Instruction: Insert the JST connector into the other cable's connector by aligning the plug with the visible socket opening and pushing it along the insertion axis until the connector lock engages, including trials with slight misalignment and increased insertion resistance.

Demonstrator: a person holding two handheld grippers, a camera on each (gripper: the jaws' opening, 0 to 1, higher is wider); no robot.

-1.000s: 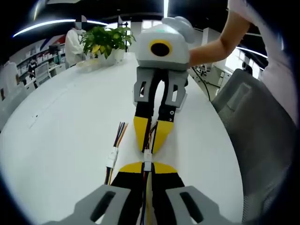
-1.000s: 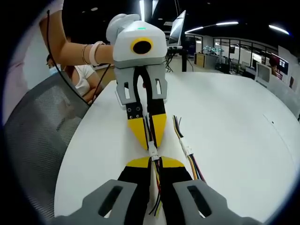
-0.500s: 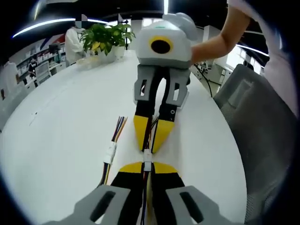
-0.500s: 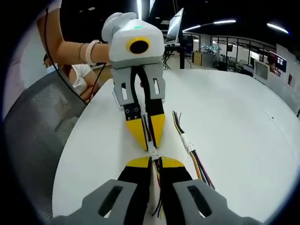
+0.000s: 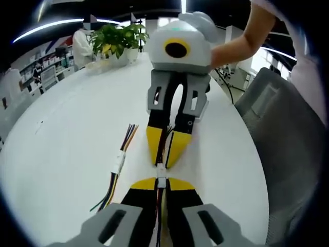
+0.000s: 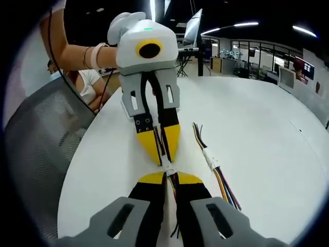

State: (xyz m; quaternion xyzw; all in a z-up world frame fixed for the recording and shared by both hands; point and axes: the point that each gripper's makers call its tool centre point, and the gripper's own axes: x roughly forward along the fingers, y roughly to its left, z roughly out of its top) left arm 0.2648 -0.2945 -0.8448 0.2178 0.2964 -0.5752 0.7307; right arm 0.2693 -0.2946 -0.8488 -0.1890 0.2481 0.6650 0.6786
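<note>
1. The left gripper [image 5: 161,186], with yellow-tipped black jaws, has its jaws drawn narrow on a thin bundle of coloured wires that ends in a small white JST connector [image 5: 161,176] at the jaw tips.
2. The right gripper [image 6: 168,181] is built the same way. Its jaws are likewise pinched close on its own wire bundle, which ends in a small white mating connector [image 6: 166,168].
3. The two grippers face each other tip to tip, just above the round white worktop [image 5: 67,139]. In the left gripper view the right gripper comes in from the top, and the white plastic pieces sit directly between the two pairs of yellow tips.
4. The connectors appear to be touching and roughly in line along one axis. Whether the plug is partly in the socket or only butted against it is too small to tell.
5. As a judgement, alignment looks done. The push to full seating and the lock engaging are what is left, since no latch can be confirmed.
6. A spare cable with coloured wires and a white joined connector [image 5: 119,162] lies on the worktop just beside the grippers, untouched.
</note>
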